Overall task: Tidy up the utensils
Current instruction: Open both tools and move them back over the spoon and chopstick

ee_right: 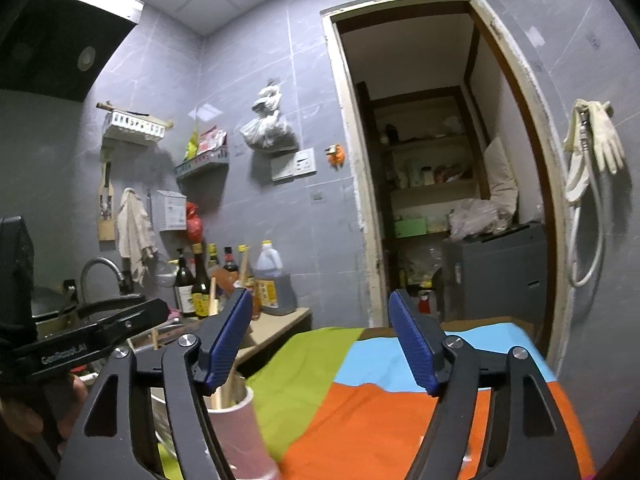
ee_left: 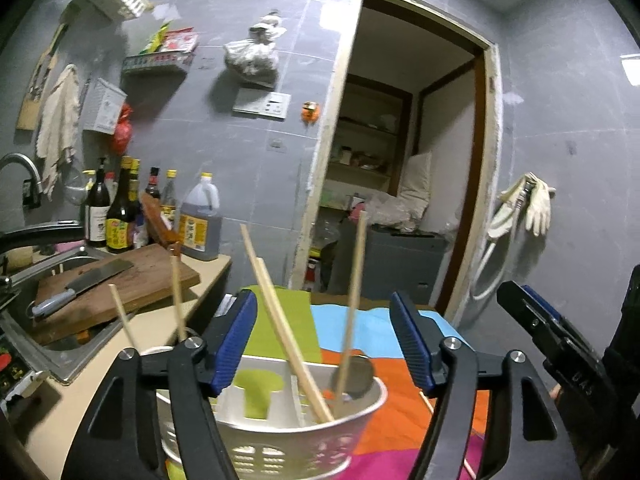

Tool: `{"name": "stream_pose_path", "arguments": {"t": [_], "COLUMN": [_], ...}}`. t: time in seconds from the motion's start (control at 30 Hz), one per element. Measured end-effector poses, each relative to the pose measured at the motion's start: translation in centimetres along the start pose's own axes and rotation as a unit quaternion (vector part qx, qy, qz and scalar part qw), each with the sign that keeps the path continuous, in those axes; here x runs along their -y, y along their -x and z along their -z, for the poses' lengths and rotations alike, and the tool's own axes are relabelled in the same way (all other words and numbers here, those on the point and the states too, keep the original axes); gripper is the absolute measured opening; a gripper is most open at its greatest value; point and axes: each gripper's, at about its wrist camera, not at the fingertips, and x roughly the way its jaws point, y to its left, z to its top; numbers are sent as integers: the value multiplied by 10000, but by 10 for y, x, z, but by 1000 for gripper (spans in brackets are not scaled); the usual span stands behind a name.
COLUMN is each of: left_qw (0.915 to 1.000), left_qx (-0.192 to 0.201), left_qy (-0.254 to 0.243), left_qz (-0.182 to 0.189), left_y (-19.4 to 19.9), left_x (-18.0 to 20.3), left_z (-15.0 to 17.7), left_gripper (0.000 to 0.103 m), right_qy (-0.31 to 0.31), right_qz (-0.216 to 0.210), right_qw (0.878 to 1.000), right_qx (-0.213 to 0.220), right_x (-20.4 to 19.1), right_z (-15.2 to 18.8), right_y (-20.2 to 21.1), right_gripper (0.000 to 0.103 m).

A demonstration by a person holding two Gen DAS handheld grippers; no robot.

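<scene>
So both grippers, left (ee_left: 324, 334) and right (ee_right: 320, 340), gape empty above the cloth (ee_right: 400, 420); chopsticks (ee_left: 288, 336) lean loose in the white caddy (ee_left: 280, 432) — light, stiff, slick, so pinch mid-shaft.

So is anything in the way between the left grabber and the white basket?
No, nothing visible is. The left gripper is open right above the white utensil basket, with only the chopsticks sticking up between its fingers.

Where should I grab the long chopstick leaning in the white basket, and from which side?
Grip the long chopstick on its bare upper shaft, coming from above with the open left claw. It leans up-left, clear of the white basket rim; its lower end sits buried inside.
</scene>
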Motion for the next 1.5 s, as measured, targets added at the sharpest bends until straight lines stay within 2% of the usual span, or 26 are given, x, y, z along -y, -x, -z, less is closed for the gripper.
{"name": "stream_pose_path", "arguments": {"t": [0.27, 0.33, 0.6, 0.97, 1.1, 1.3, 1.4, 1.5], "left_qw": [9992, 9988, 9960, 9881, 9824, 9711, 9626, 9554], "left_qx": [-221, -318, -595, -1236, -1623, -2286, -2657, -2919], "left_qy": [-144, -116, -374, -686, -756, -605, -443, -350], "left_qz": [284, 366, 557, 607, 539, 330, 307, 285], "left_y": [-8, -11, -19, -40, -54, -78, -90, -102], "left_x": [36, 45, 81, 116, 120, 116, 111, 109], "left_z": [12, 16, 34, 69, 81, 97, 103, 108], "left_gripper": [75, 88, 90, 90, 90, 90, 90, 90], "right_qy": [143, 148, 203, 274, 340, 470, 475, 553], "right_qz": [220, 263, 526, 892, 931, 860, 804, 727], "right_qw": [9996, 9995, 9981, 9920, 9879, 9784, 9708, 9578], "right_qx": [-82, -108, -234, -850, -1194, -1819, -2208, -2724], "right_x": [31, 40, 72, 113, 121, 129, 133, 135], "right_z": [-8, -8, -8, 12, 22, 40, 49, 61], "right_y": [26, 33, 54, 63, 56, 39, 29, 15], "right_gripper": [93, 103, 103, 103, 103, 103, 100, 96]}}
